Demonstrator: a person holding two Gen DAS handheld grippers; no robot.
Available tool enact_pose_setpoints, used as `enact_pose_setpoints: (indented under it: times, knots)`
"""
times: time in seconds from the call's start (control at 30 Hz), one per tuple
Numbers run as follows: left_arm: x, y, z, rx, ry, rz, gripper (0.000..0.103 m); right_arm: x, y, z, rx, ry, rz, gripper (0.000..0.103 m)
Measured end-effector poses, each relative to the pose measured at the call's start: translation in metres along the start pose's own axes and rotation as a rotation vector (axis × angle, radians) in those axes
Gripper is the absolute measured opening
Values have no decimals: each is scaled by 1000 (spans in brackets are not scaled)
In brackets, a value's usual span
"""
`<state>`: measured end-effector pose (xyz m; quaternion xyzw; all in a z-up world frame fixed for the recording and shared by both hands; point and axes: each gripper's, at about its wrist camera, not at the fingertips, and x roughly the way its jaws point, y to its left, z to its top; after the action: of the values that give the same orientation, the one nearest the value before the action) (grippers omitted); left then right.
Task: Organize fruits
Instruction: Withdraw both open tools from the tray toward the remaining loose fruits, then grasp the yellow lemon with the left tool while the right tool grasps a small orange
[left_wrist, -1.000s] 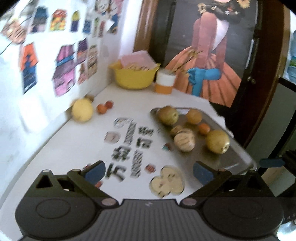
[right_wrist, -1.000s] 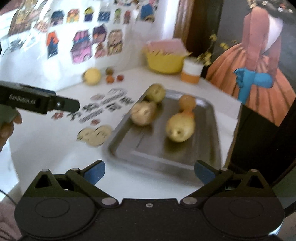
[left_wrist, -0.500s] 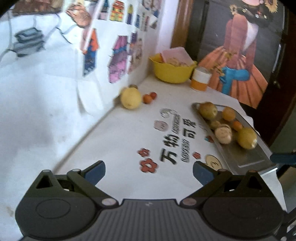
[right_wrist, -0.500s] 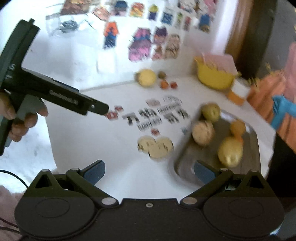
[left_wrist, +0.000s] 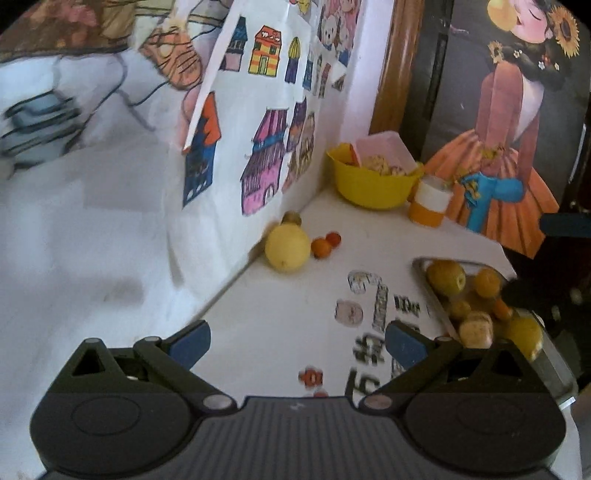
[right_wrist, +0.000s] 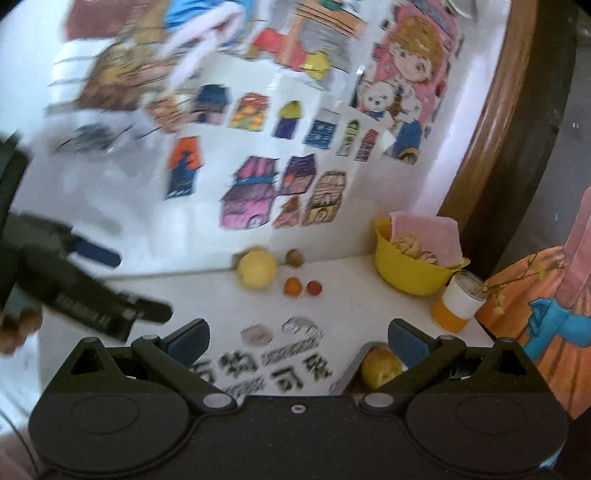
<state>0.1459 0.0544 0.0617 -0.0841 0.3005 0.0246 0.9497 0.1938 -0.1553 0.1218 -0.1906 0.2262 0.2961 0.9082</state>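
Clearly, both the left tongs (left_wrist: 297, 341) and right tongs (right_wrist: 297, 338) stood wide and empty above the white surface (left_wrist: 280, 314). To the right of the left tongs lay the metal tray (left_wrist: 436, 299) of fruit; well ahead, 4 loose fruits waited by the wall, the large yellow fruit (left_wrist: 287, 248) nearest. Best approach it squarely, keeping clear of the wall; open room lay between.

Yellow fruit (right_wrist: 257, 268) lies by the wall, beside two small orange fruits (right_wrist: 292, 286).
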Motion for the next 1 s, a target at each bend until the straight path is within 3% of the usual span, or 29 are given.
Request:
enact_pose_setpoints:
  times: [0.37,0.57,0.83,1.0]
  knots:
    - [70,-8,28,-12,-61,27,102,118,-66,41,370,130,184,102]
    - [112,-11,34,-8,-40,57,102,187,-81,30,612,243,289,89]
    - [142,-20,34,72,-23,80,92,239,-74,17,681,300,307,64]
    - [155,-21,36,69,-19,100,82,255,-75,15,691,308,298,58]
